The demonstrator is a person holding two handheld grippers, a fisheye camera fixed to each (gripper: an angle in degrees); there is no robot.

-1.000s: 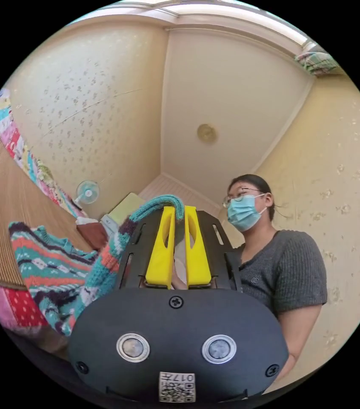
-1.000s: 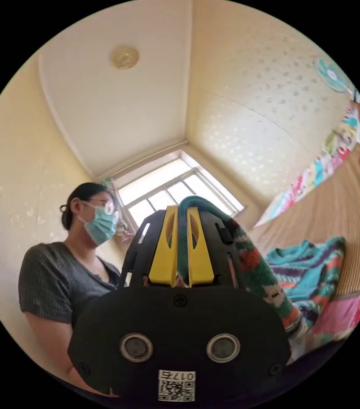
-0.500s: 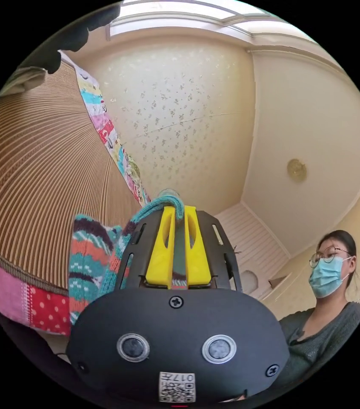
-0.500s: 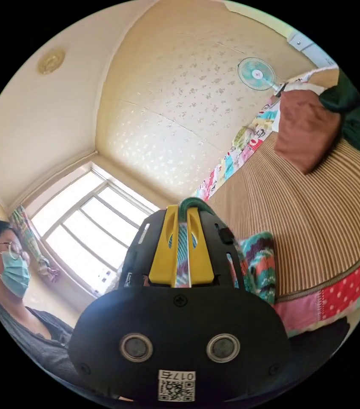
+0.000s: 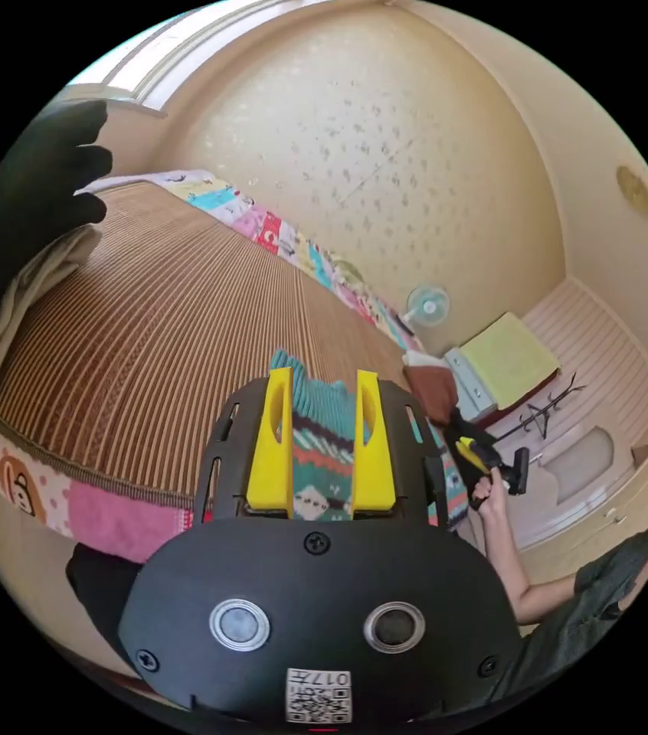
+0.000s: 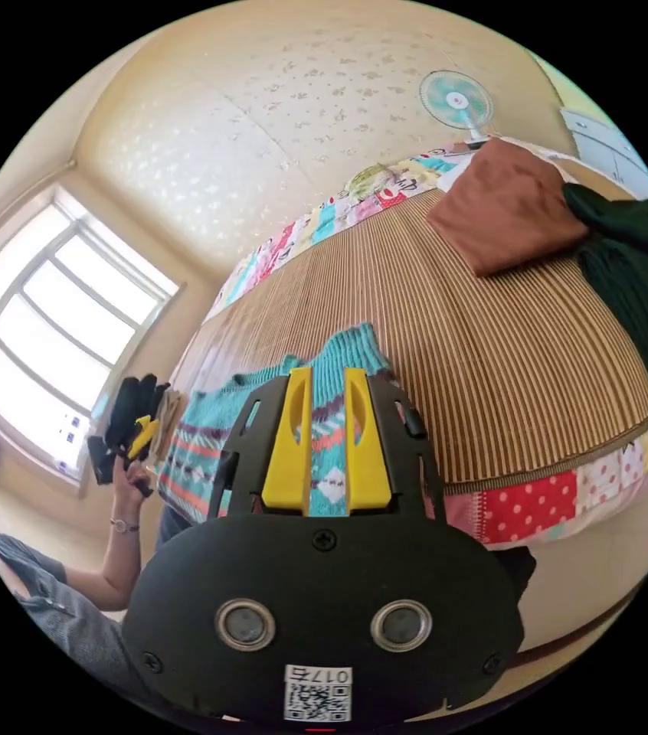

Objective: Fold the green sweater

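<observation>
The green sweater (image 5: 322,448), a teal knit with orange, purple and white bands, lies spread on the bed's woven mat (image 5: 171,321), near its front edge. My left gripper (image 5: 322,377) is open just in front of it, nothing between its yellow jaws. My right gripper (image 6: 328,375) is also open, hovering over the sweater (image 6: 209,429) at its other end. In the left gripper view, a hand holds the right gripper (image 5: 485,459) past the sweater. The left gripper (image 6: 129,440) appears in a hand in the right gripper view.
A brown folded cloth (image 6: 504,203) and a dark green garment (image 6: 630,253) lie at one end of the mat. A black garment (image 5: 25,214) on a pale folded cloth (image 5: 33,276) lies at the other. A fan (image 6: 454,99) stands behind the bed; a window (image 6: 56,337) is beside it.
Both grippers have let go of the sweater's edge and opened. The sweater now lies on the mat. Both views have swung down from the ceiling and the person toward the bed.
</observation>
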